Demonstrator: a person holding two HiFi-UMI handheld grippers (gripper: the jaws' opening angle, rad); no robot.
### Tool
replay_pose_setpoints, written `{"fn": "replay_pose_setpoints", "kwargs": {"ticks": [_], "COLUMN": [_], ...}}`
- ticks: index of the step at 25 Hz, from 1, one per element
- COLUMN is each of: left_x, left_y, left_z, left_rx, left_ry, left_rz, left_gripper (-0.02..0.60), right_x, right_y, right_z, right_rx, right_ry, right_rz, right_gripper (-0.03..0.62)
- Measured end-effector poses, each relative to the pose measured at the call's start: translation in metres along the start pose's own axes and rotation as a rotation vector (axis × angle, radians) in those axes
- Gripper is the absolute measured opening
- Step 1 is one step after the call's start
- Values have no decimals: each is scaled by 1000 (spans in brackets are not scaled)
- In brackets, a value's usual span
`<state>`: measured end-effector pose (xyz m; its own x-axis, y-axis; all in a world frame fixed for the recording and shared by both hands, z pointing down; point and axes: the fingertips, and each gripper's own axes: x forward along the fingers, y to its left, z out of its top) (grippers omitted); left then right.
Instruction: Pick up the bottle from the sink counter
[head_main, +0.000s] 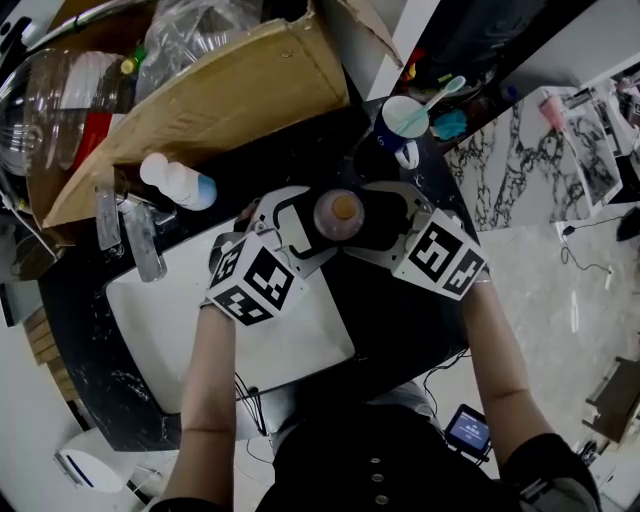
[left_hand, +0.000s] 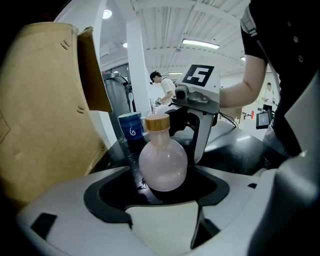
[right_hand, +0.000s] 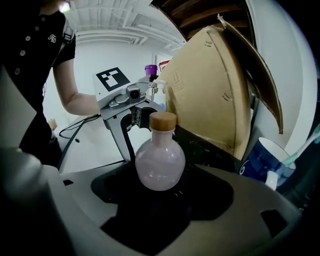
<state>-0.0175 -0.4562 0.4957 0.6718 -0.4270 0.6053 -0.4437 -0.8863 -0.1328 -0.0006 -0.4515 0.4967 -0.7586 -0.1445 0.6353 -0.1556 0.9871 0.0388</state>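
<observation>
A round pale-pink bottle (head_main: 340, 213) with a wooden cap stands upright on the black sink counter (head_main: 400, 310). My two grippers face each other across it. The left gripper (head_main: 315, 226) reaches in from the left and its jaws stand wide around the bottle (left_hand: 162, 162), with a gap on both sides. From the right comes the right gripper (head_main: 362, 222), jaws also spread wide, and the bottle (right_hand: 159, 162) sits between them untouched. Each gripper view shows the opposite gripper behind the bottle: the right one (left_hand: 197, 107) and the left one (right_hand: 127, 100).
A large cardboard box (head_main: 200, 100) leans just behind the bottle. A blue mug (head_main: 405, 120) with a toothbrush stands at the back right. The white sink basin (head_main: 200, 310) and a faucet (head_main: 140, 235) are to the left, with a white bottle (head_main: 180, 183) by the box.
</observation>
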Motion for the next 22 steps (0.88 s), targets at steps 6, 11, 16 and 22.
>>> {"fn": "replay_pose_setpoints", "kwargs": {"ticks": [6, 11, 16, 22], "left_x": [3, 8, 11, 13], "left_y": [0, -3, -4, -5], "left_z": [-2, -6, -8, -7], "left_rx": [10, 51, 63, 75], "left_ry": [-28, 13, 22, 5], "left_rz": [-32, -58, -84, -116], "left_gripper": [353, 353, 353, 342], "right_x": [5, 12, 14, 15], "right_y": [2, 2, 2, 1], "right_z": [1, -4, -5, -5], "right_rx": [-53, -75, -86, -92], "right_ry": [-9, 5, -3, -24], "right_rz": [66, 85, 104, 126], "right_gripper": [327, 337, 344, 347]}}
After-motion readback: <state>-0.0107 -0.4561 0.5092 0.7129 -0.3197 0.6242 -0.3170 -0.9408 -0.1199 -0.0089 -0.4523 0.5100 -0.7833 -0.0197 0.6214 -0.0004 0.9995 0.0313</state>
